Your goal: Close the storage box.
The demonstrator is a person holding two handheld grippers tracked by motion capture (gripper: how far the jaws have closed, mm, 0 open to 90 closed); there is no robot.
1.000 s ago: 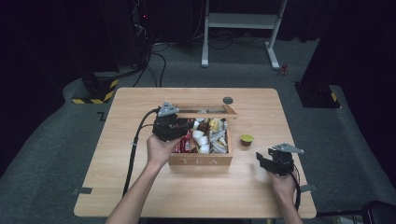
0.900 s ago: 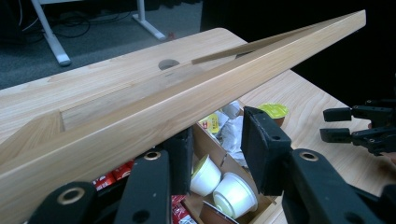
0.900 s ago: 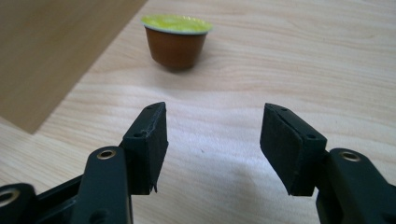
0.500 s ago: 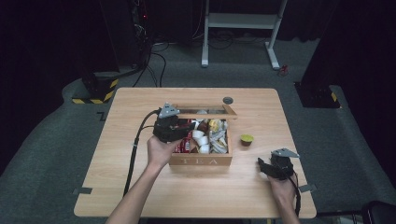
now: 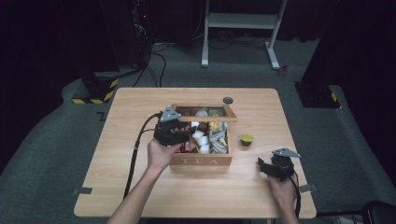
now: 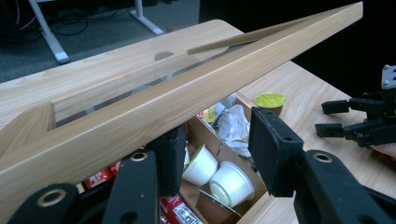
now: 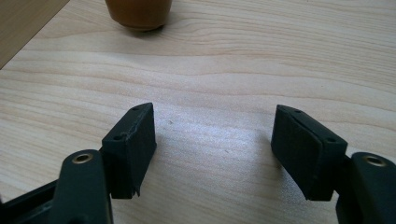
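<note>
Lid (image 6: 187, 88) of the tea box (image 5: 201, 161) stands raised at the box's 12 o'clock edge, mid-table (image 5: 140, 186). The left gripper (image 6: 217, 140) fingers have just been opening and now stand spread beside the lid, pinching nothing. Best to withdraw slowly toward 9 o'clock so the lid doesn't drop. The right gripper (image 7: 212, 140) fingers are spread and empty at 4 o'clock.

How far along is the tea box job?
Done: the glass-paned lid of the wooden tea box stands raised. In hand: the left gripper at the lid's edge has just been opening its jaws, nothing between them. Left, probably: the green-topped brown pod sits on the table, the right gripper open near it.
</note>
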